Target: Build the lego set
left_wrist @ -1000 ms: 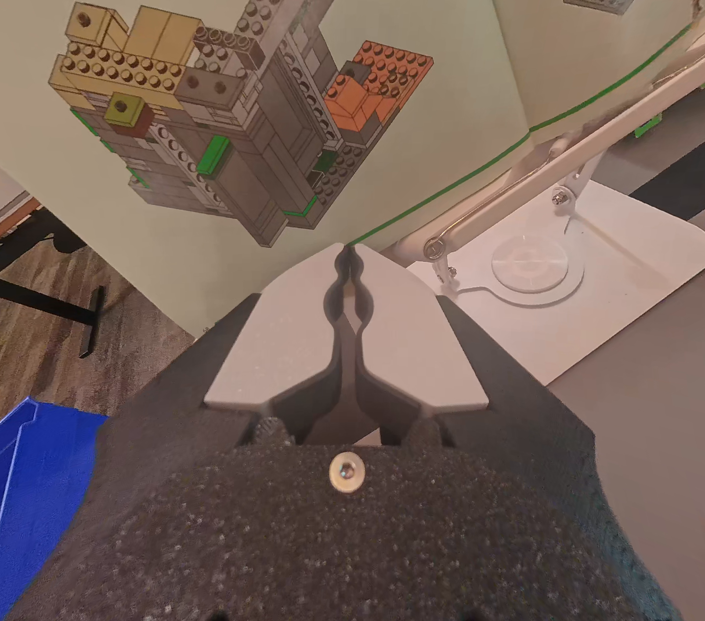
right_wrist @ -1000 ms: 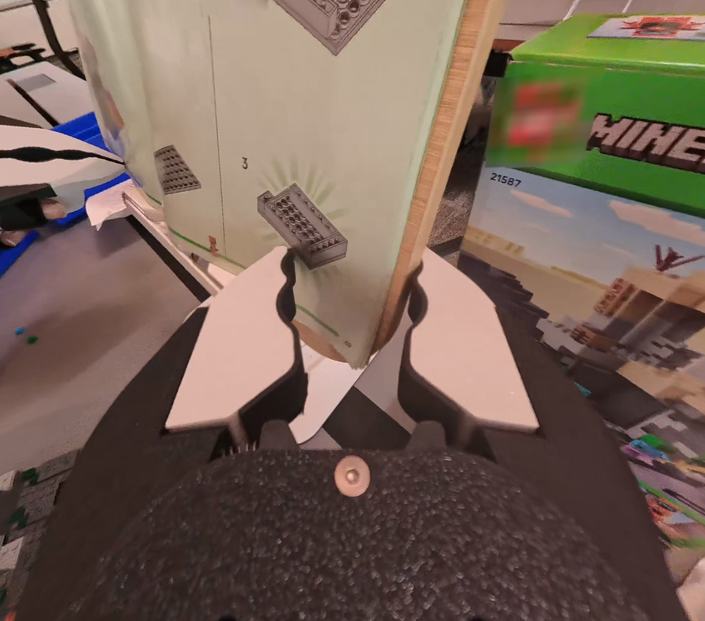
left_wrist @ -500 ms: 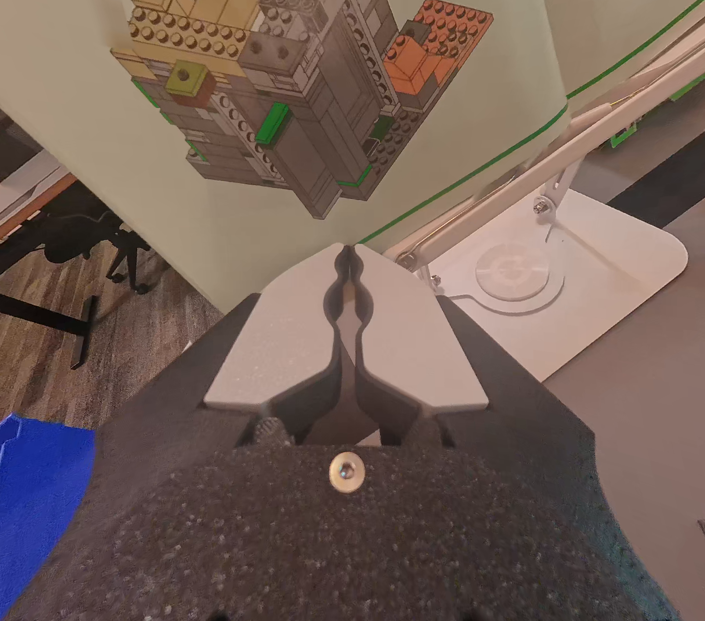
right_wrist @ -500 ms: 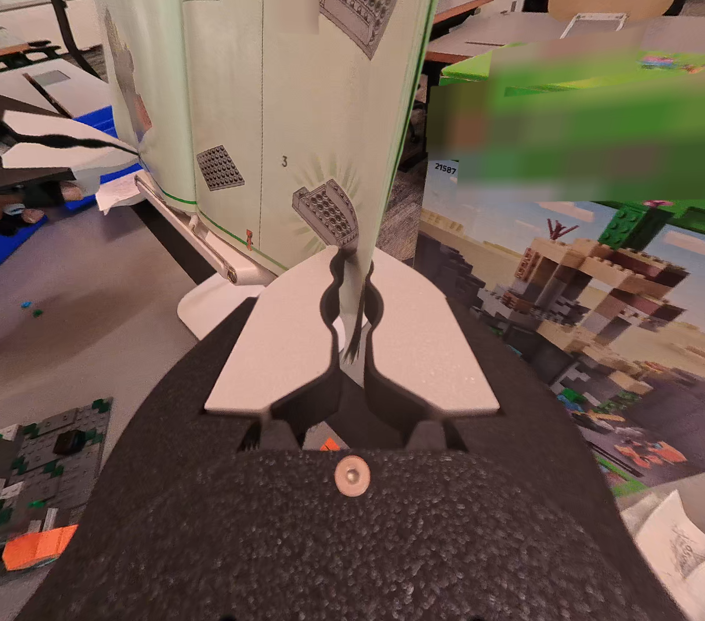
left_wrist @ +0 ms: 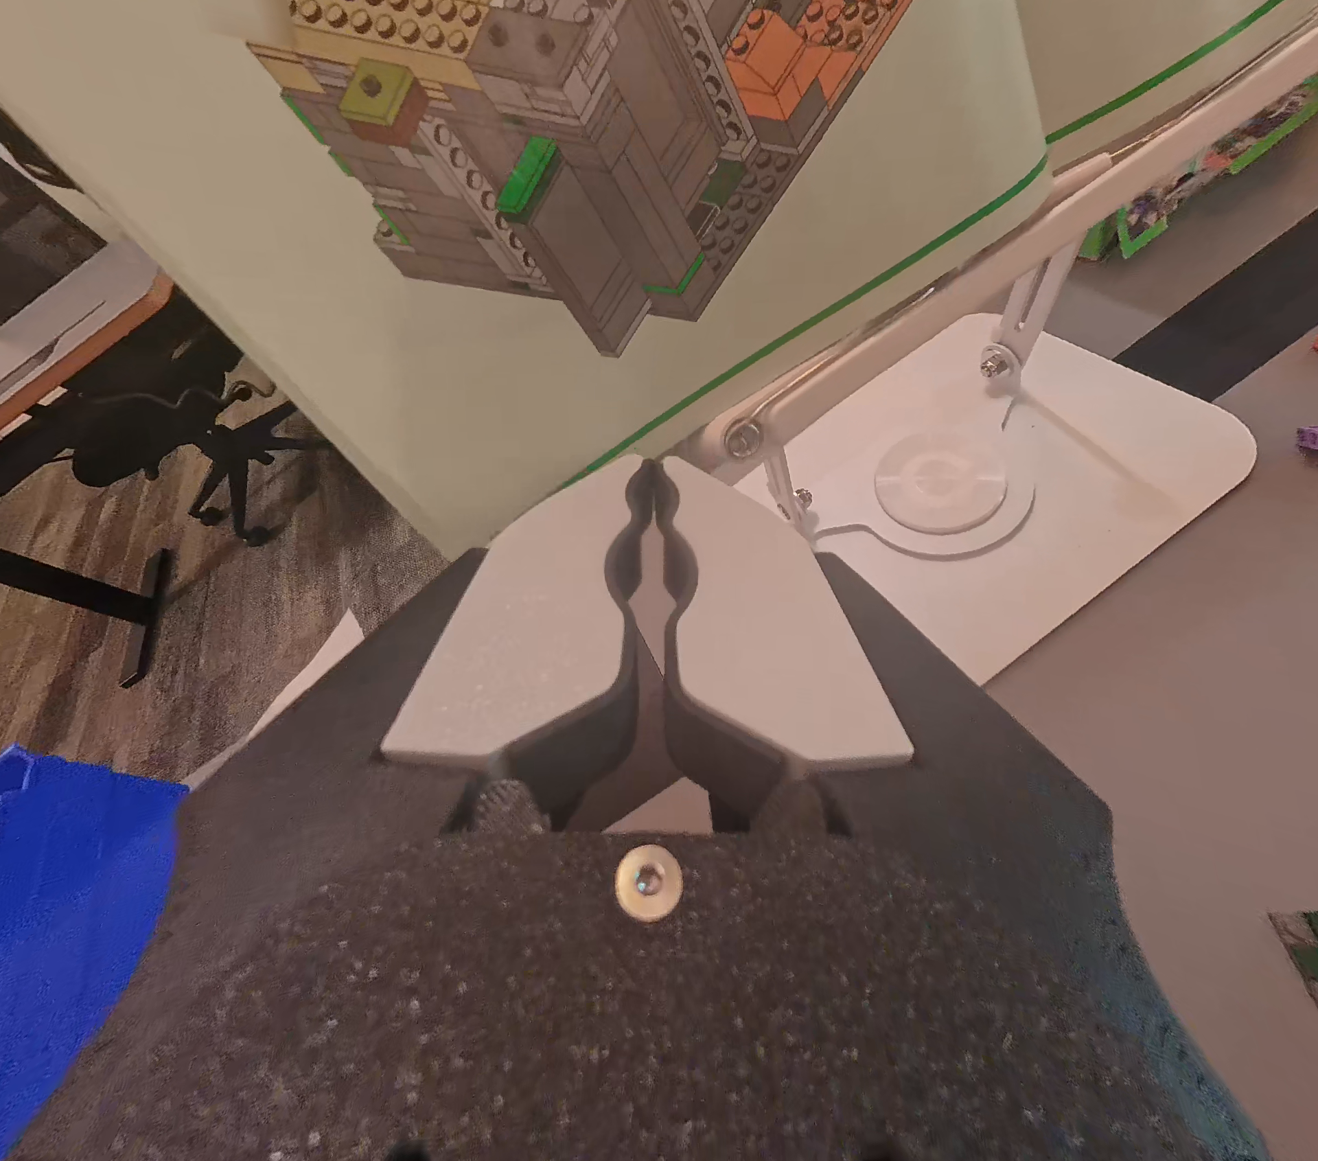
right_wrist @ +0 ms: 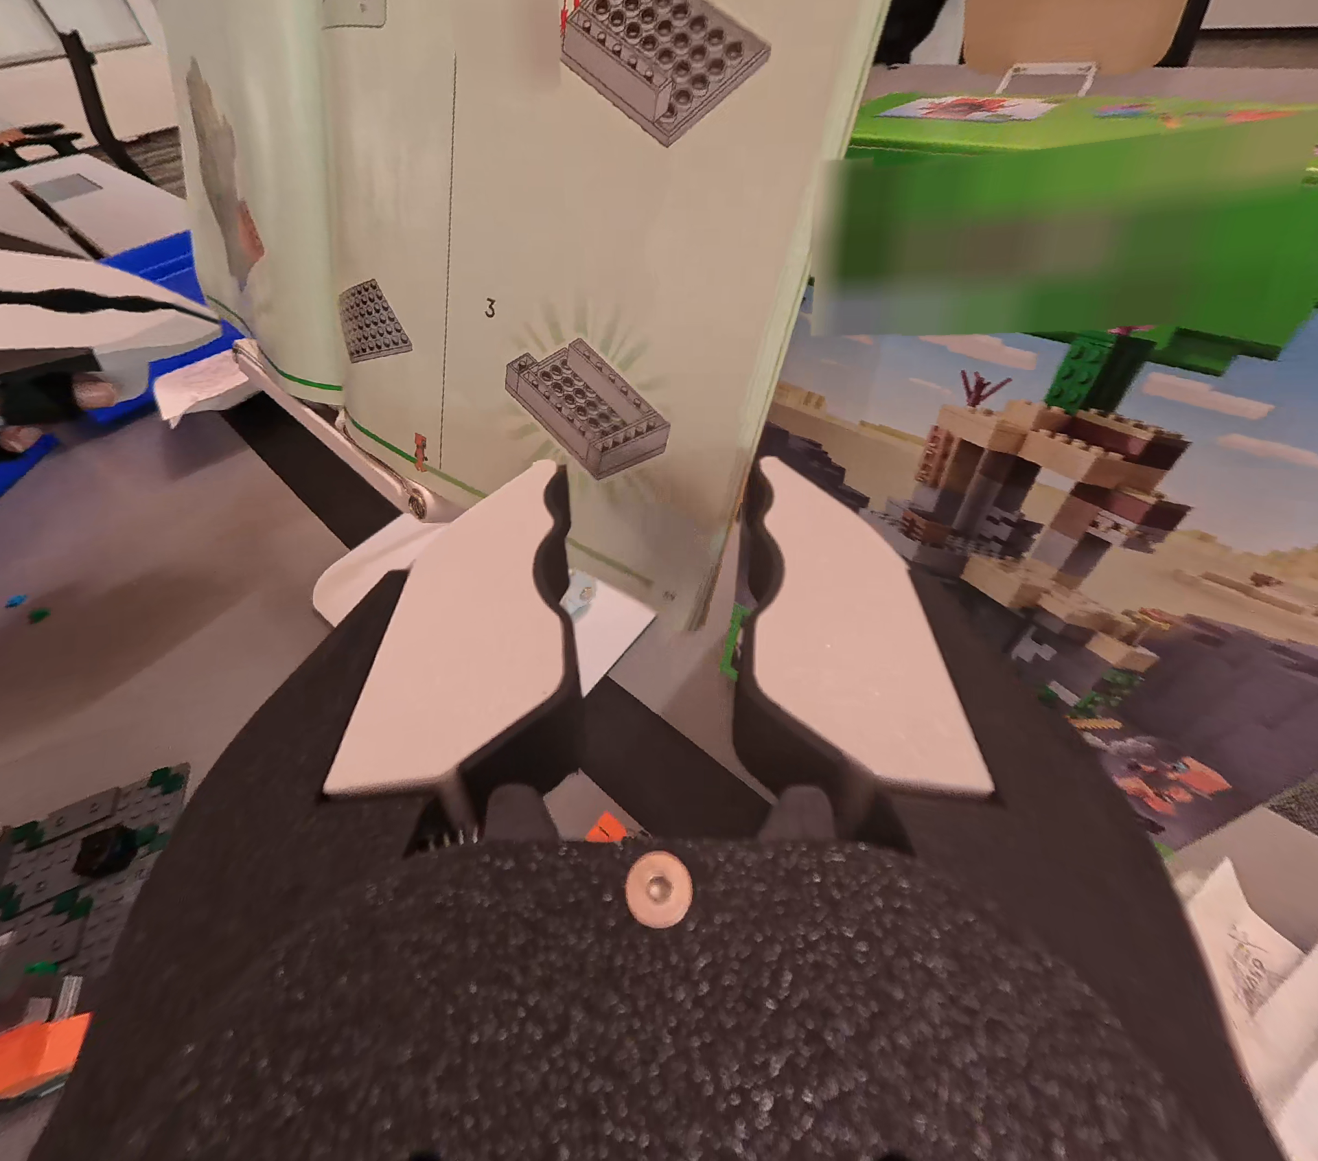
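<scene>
An open building-instruction booklet (left_wrist: 499, 378) stands on a white book stand (left_wrist: 1070, 485). My left gripper (left_wrist: 649, 474) is shut, its tips pinching the lower edge of the left page at the green line. It also shows at the left of the right wrist view (right_wrist: 107, 306), tip against that curled page. My right gripper (right_wrist: 652, 485) is open. The right page's (right_wrist: 570, 199) outer edge stands between its fingers (right_wrist: 463, 627), close to the right one, with neither pad pressing on it.
A green and pictured toy box (right_wrist: 1070, 485) stands right of the booklet. Grey brick plates (right_wrist: 71, 856) and an orange piece (right_wrist: 36, 1048) lie on the grey table at the lower left. A blue bin (left_wrist: 71, 913) sits at the left, an office chair (left_wrist: 164, 428) on the floor beyond. The tips of one gripper are about 30 cm away from the tips of the other. The orange piece (right_wrist: 36, 1048) is about 30 cm from both grippers' fingertips.
My right gripper closed on the right page's edge half a second ago and has opened again, letting it go. My left gripper stayed shut on the left page, which bent and shifted right.
</scene>
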Motion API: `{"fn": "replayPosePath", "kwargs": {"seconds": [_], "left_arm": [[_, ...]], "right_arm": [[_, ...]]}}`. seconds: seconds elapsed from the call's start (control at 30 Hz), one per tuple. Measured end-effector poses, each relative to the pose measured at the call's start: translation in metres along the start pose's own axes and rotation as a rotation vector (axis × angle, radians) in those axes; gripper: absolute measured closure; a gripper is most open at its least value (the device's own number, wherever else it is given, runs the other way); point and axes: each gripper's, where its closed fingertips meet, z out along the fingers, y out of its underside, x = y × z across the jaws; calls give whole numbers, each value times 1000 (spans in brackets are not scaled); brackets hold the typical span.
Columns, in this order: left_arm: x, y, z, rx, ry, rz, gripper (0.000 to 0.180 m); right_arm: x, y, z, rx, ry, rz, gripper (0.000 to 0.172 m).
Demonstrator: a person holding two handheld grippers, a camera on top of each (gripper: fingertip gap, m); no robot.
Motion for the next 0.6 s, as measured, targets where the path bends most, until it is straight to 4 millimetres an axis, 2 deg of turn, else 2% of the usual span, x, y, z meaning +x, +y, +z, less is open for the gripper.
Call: {"fn": "replayPosePath", "kwargs": {"seconds": [0.17,0.27,0.33,0.43,0.5,0.6], "left_arm": [[2,-3,-22,52,-7,-20,180],[5,-11,-39,111,-19,-43,180],[5,-18,-52,167,-44,-61,180],[5,-29,-72,250,-84,-105,180],[5,-37,-84,304,-108,-142,180],[6,-51,-97,375,-135,-194,180]], "right_arm": [[7,-12,-25,57,71,-5,113],[-5,-24,-44,112,114,-52,115],[-23,-33,-58,153,143,-103,119],[-60,-43,-73,220,176,-171,131],[-89,-48,-78,264,172,-184,138],[-126,-51,-77,317,186,-178,162]]}}
